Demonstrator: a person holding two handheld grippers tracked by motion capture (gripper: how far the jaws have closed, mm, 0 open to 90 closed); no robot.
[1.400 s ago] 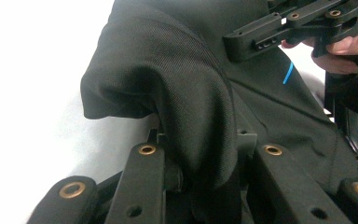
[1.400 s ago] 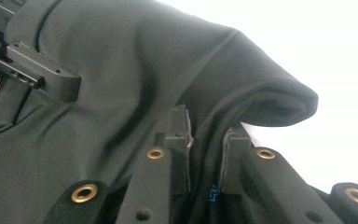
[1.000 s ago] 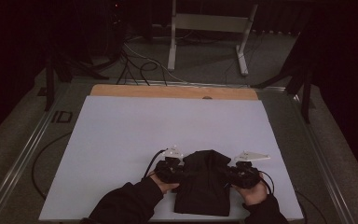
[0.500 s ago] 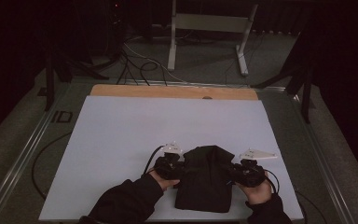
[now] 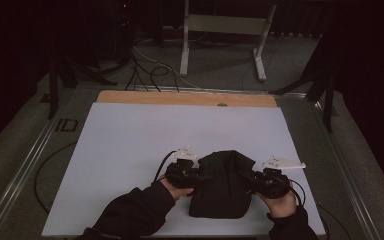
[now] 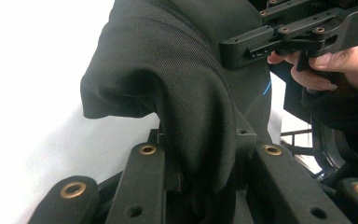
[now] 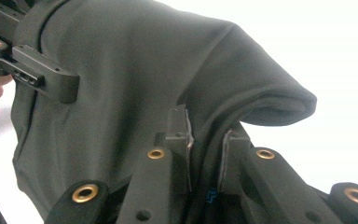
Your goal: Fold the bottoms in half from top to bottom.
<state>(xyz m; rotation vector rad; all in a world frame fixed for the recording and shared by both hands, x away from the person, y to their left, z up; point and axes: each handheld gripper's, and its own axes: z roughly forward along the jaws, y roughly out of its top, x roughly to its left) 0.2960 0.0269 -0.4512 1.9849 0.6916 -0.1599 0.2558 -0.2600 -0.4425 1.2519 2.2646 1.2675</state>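
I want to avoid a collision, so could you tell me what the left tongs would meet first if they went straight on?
Probably the right tongs, facing them across the black garment that both pairs clamp; depth is unclear.

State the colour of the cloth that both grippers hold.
Black, plain and unpatterned. The cloth shows best in the left gripper view.
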